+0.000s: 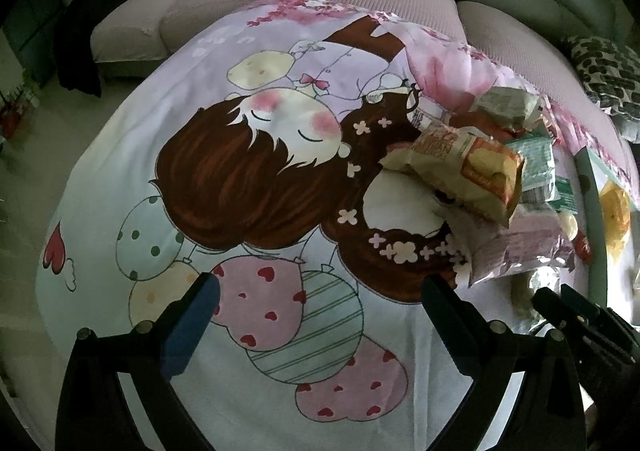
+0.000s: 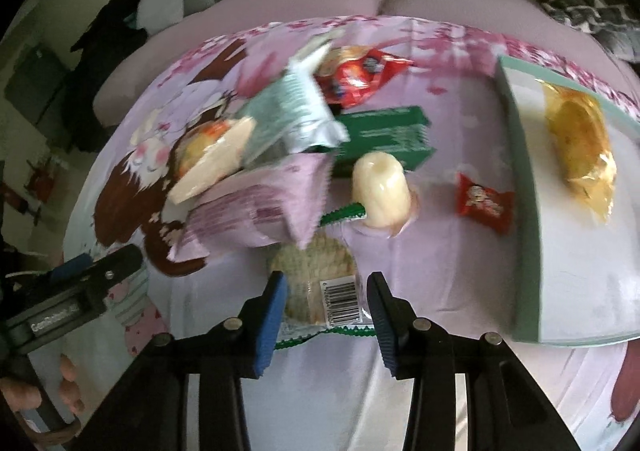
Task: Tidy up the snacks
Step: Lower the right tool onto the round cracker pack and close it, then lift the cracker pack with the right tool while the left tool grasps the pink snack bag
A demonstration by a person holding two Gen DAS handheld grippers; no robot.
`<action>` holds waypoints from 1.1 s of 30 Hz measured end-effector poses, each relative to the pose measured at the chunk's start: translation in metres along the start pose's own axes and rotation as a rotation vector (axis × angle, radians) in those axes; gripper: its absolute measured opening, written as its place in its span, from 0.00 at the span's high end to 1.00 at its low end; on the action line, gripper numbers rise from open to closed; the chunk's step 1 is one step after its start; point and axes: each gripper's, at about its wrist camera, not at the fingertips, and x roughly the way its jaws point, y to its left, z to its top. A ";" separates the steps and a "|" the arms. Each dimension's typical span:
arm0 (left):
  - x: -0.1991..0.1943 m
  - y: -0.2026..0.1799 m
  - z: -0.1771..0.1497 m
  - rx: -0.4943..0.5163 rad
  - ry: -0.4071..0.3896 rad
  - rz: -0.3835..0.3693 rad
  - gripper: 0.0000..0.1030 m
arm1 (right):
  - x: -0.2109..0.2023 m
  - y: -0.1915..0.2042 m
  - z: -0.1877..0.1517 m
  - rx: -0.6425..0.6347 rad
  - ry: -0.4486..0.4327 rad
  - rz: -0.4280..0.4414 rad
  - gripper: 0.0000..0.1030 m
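The right gripper (image 2: 326,305) straddles the clear-wrapped rice cracker pack (image 2: 316,283) — fingers parted, barcode end nearest; the left gripper (image 1: 320,311) spreads wide over bare bedsheet (image 1: 280,331).

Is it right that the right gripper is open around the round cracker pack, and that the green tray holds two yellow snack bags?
Not quite. The right wrist view shows the green tray holding only one yellow snack bag. The right gripper is open around the round cracker pack, as you said.

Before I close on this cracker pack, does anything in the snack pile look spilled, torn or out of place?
Nothing looks spilled or torn. The snacks lie in a loose heap: the purple bag overlaps the cracker pack that sits between the right gripper jaws. Only the yellow packet is in the tray.
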 end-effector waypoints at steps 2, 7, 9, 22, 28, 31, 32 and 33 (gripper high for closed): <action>-0.001 -0.002 0.001 0.005 -0.003 -0.006 0.02 | -0.001 -0.007 0.000 0.011 0.000 -0.006 0.57; -0.001 -0.011 0.002 0.027 -0.005 -0.014 0.02 | -0.001 -0.009 0.001 0.014 -0.002 -0.015 0.56; -0.001 -0.014 0.002 0.038 -0.005 -0.015 0.02 | 0.001 -0.005 0.001 0.002 -0.006 -0.024 0.56; -0.001 -0.018 0.001 0.050 -0.006 -0.014 0.02 | 0.017 0.016 -0.001 -0.090 0.005 -0.093 0.41; -0.004 -0.020 0.001 0.051 -0.014 -0.020 0.02 | 0.012 0.016 0.000 -0.089 -0.012 -0.116 0.48; -0.007 -0.020 0.002 0.046 -0.021 -0.028 0.02 | 0.002 0.010 0.002 -0.074 -0.035 -0.117 0.48; -0.008 -0.020 0.002 0.044 -0.026 -0.032 0.02 | -0.002 0.008 0.003 -0.066 -0.044 -0.116 0.49; -0.009 -0.020 0.002 0.042 -0.030 -0.034 0.02 | -0.006 0.005 0.004 -0.054 -0.055 -0.119 0.49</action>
